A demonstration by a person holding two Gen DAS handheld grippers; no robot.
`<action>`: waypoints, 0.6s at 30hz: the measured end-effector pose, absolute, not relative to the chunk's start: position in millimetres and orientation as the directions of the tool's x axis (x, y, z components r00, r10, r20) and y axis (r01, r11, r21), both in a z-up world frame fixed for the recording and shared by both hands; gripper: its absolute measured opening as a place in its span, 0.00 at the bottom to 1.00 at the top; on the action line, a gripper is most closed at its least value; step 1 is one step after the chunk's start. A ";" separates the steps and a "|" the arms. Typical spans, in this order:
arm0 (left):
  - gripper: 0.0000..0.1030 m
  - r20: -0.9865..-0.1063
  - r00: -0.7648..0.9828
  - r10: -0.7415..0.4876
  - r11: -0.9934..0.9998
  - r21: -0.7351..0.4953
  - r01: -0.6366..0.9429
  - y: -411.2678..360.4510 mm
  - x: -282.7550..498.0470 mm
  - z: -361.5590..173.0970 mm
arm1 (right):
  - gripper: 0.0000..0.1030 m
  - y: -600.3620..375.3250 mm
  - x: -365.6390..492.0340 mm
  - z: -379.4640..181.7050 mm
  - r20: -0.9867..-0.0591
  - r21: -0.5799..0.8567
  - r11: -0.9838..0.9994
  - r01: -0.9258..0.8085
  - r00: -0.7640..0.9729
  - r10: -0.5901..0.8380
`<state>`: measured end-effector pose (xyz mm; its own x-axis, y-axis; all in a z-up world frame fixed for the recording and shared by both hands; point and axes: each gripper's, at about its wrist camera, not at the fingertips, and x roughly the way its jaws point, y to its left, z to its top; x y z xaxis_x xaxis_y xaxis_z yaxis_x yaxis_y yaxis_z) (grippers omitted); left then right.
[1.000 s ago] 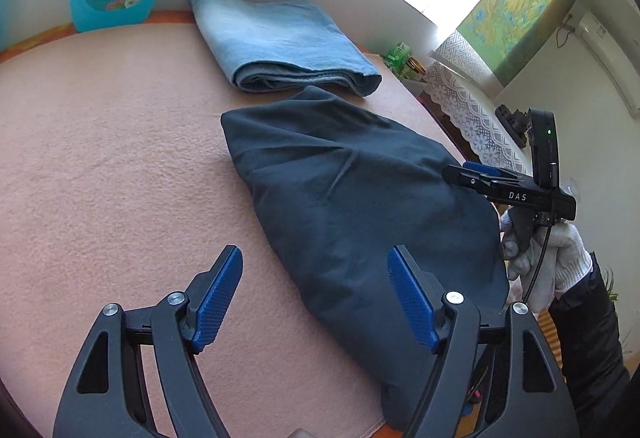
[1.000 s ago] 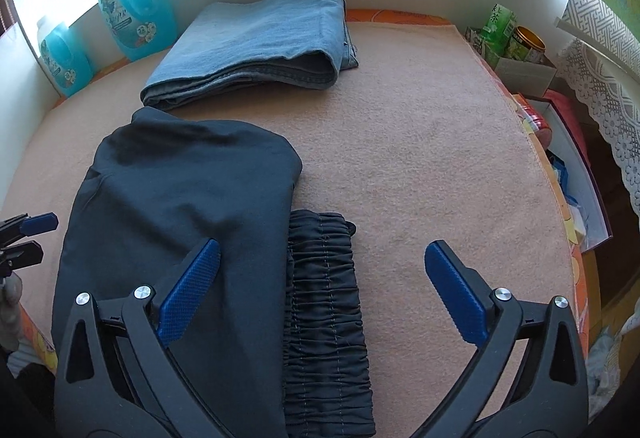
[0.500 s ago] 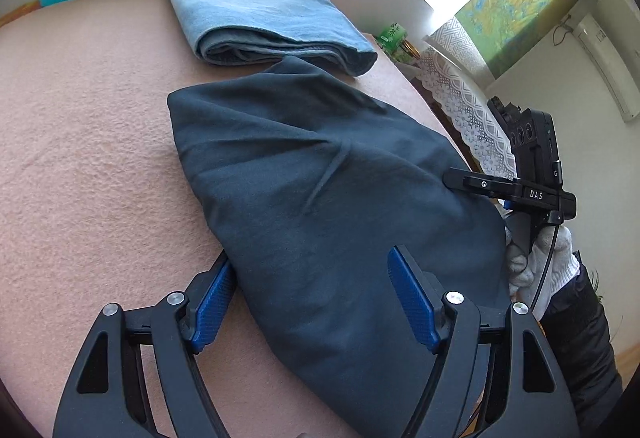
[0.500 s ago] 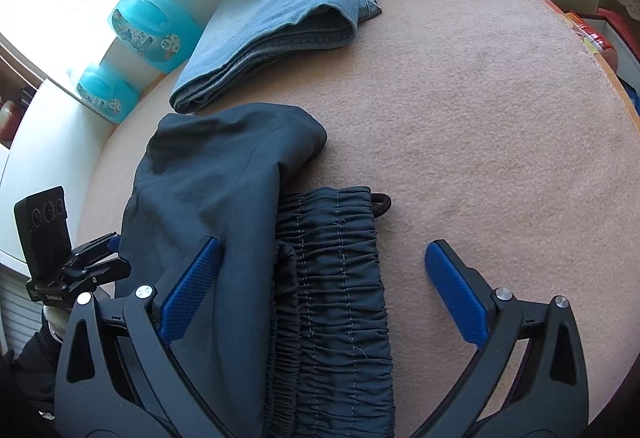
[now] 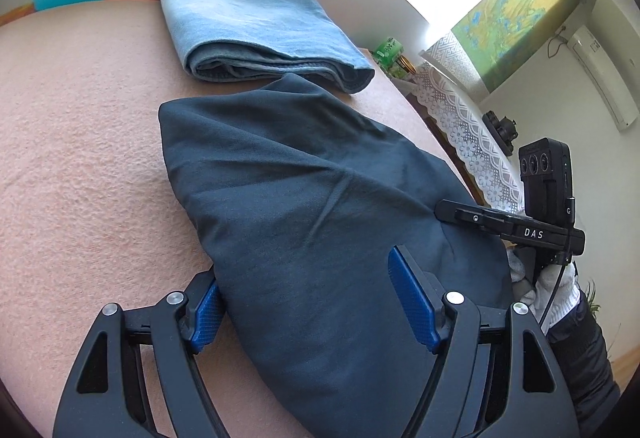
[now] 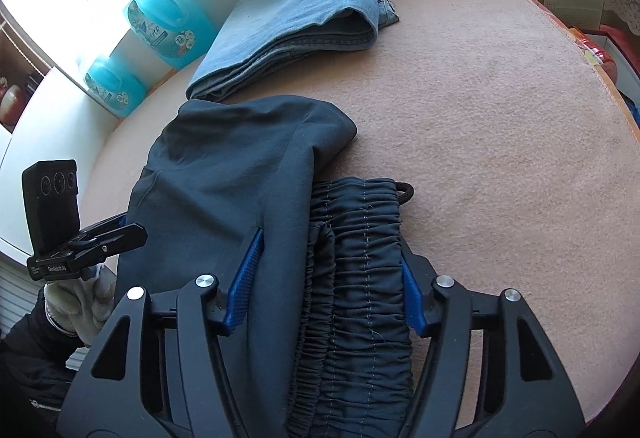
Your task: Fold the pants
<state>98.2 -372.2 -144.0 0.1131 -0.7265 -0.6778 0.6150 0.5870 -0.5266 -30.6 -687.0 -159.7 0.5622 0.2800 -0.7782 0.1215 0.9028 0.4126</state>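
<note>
Right gripper point(image 6: 326, 274): the jaws are closing, with the gathered elastic waistband point(image 6: 360, 278) and a fold of the dark pants point(image 6: 224, 173) between the blue pads. The left pad touches the fold; full pad pressure on the cloth cannot be confirmed.

Left gripper point(image 5: 308, 308): the jaws stand apart, straddling the near edge of the dark pants point(image 5: 304, 205). The left pad lies at the edge of the fabric; the right pad rests on top of it. The cloth is not pinched.

The dark pants lie folded in a loose bundle on the pink blanket point(image 6: 500, 125), with the waistband exposed on the right side of the bundle.

Beyond the bundle, folded blue jeans point(image 6: 296, 21) lie on the same blanket, just beside the far tip of the dark fabric.

Turquoise detergent bottles point(image 6: 166, 23) stand against the white ledge at the far edge.
</note>
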 end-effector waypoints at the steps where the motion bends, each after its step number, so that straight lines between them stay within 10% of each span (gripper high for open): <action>1: 0.73 -0.678 0.115 -0.726 0.586 -0.524 0.618 -372.1 97.9 -143.9 | 0.53 -687.2 -32.9 -157.6 -0.774 0.414 0.902 0.125 0.569 0.277; 6: 0.73 -0.677 0.121 -0.726 0.585 -0.514 0.628 -372.2 95.8 -143.5 | 0.50 -692.7 -39.1 -158.4 -0.759 0.448 0.885 0.130 0.579 0.299; 12: 0.72 -0.672 0.115 -0.732 0.580 -0.525 0.623 -371.7 96.4 -144.4 | 0.79 -697.5 -36.9 -173.5 -0.744 0.514 0.847 0.135 0.562 0.361; 18: 0.59 -0.664 0.118 -0.738 0.574 -0.527 0.626 -372.6 96.2 -143.8 | 0.53 -675.6 -46.7 -161.8 -0.762 0.417 0.896 0.152 0.597 0.253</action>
